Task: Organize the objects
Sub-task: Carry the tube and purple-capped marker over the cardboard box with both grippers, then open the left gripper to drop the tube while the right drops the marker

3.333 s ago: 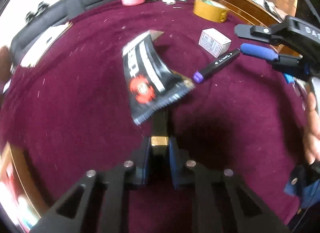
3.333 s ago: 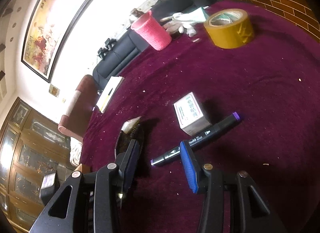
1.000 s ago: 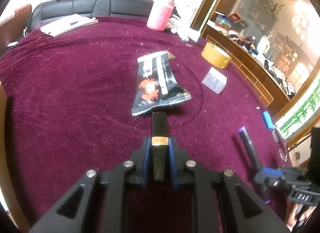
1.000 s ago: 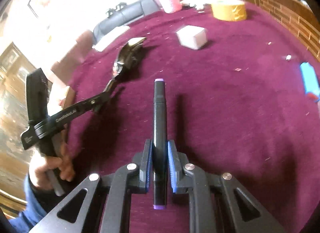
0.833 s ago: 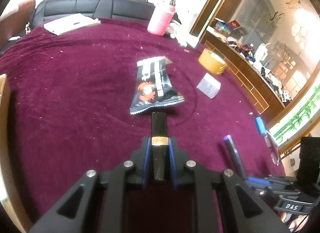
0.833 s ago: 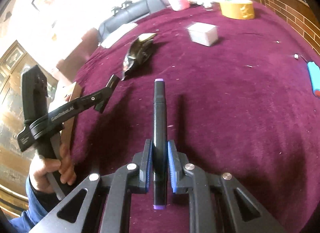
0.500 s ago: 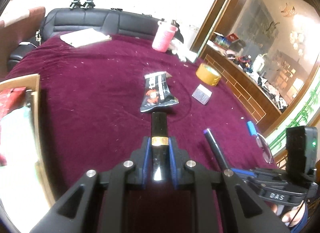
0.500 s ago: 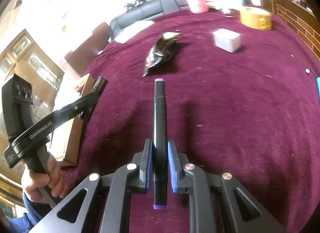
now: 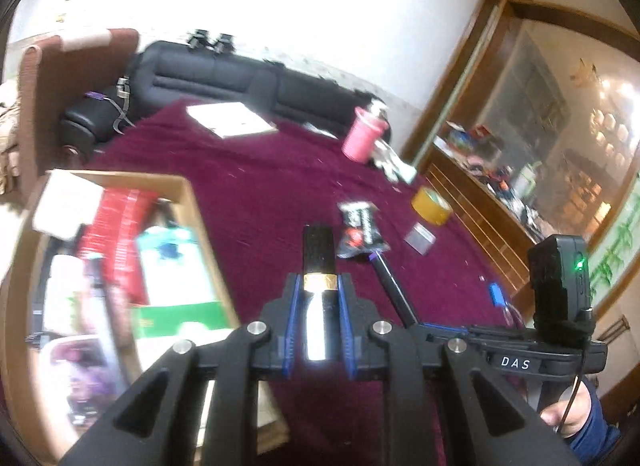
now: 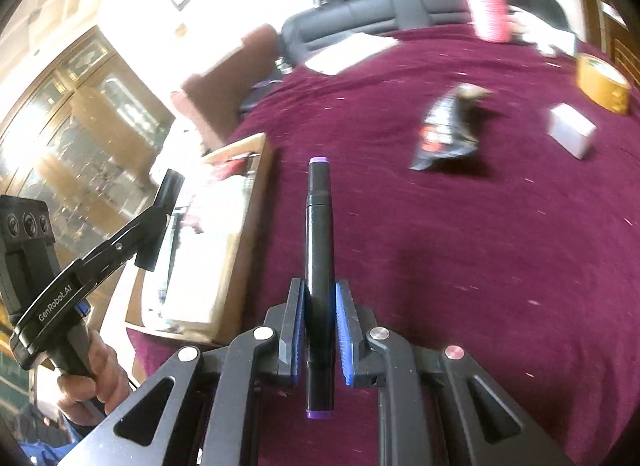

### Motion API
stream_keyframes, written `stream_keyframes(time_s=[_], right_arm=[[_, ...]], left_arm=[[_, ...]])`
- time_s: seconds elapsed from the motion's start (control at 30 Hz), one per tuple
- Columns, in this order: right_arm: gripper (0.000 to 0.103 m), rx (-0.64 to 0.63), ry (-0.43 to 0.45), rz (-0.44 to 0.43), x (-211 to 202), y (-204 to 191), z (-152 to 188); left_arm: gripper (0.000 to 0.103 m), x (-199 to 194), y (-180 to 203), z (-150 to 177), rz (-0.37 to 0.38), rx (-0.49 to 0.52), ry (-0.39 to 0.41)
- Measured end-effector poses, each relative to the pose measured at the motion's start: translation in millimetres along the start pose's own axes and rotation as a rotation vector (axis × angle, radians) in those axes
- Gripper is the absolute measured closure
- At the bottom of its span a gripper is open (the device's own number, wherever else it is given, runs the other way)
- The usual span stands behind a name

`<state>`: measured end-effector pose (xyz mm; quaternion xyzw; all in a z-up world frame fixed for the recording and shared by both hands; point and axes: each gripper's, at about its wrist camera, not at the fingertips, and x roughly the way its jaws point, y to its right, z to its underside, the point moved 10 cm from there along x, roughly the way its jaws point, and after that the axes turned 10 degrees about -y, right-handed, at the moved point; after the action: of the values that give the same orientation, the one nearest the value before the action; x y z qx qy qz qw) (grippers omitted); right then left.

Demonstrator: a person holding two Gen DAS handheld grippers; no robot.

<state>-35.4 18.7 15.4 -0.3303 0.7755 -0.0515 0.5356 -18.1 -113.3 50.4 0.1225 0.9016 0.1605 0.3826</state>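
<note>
My left gripper (image 9: pixel 319 306) is clamped narrow on a black tube with a gold band (image 9: pixel 318 262), its long axis running straight ahead along the fingers, black end forward, raised beside the cardboard box (image 9: pixel 192 201). My right gripper (image 10: pixel 319 322) pinches a black marker (image 10: pixel 319 234) near its rear, held lengthwise above the maroon cloth (image 10: pixel 480 246), purple tip aimed away from me, toward the snack packet (image 10: pixel 446 133)
</note>
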Motion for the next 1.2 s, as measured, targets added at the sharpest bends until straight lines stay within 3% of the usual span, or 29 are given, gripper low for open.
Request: stream_keyframes(time_s=[0.33, 0.6, 1.2], right_arm=[[0.086, -0.105, -0.05, -0.079, 38, -78, -24], [0.086, -0.148, -0.103, -0.108, 80, -125, -34], [0.086, -0.136, -0.145, -0.035, 150, -149, -74]], left_arm=[[0.085, -69, -90, 4, -0.154, -0.127, 0.098], [0.085, -79, -152, 33, -0.218, -0.239, 0.073], [0.085, -66, -173, 70, -0.22, -0.289, 0.007]])
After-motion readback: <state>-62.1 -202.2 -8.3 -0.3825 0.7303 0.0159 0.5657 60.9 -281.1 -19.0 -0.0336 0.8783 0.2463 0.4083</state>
